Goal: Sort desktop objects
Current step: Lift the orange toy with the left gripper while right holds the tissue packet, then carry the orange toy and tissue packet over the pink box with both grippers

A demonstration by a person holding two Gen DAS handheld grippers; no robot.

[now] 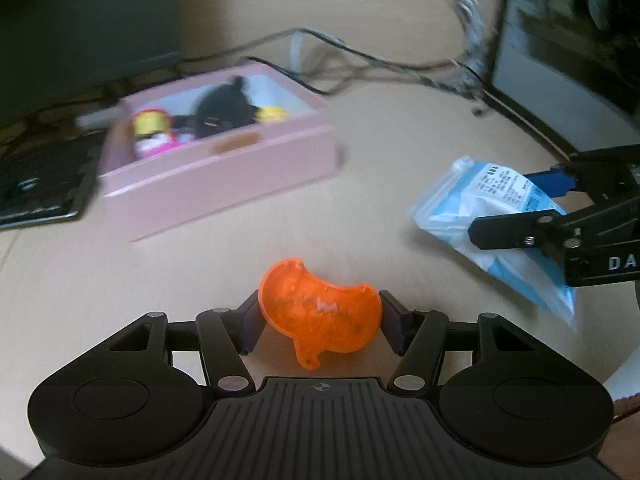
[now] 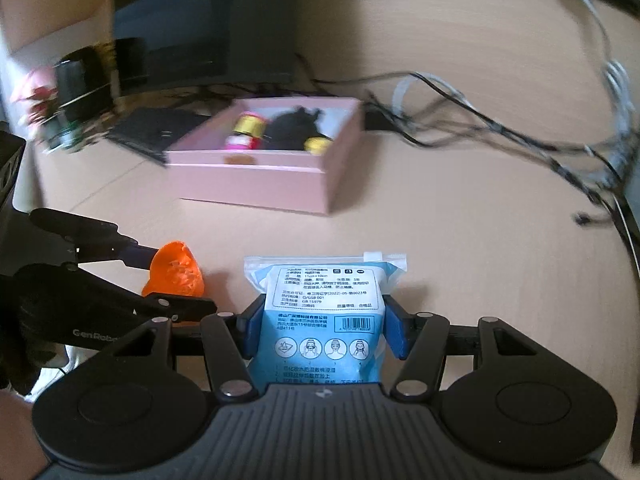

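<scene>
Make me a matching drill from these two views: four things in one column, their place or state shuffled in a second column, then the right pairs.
Things:
1. orange shell
2. blue packet
3. pink box
4. black plush

Places or states:
A. inside the pink box
B. gripped in the left tongs
C. standing on the desk, open on top
D. gripped in the right tongs

Pairs: 1-B, 2-D, 3-C, 4-A

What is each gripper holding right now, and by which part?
The left gripper clamps the orange plastic shell across its two ends. The right gripper pinches the blue-and-white packet by its side edges, around mid-height.
</scene>
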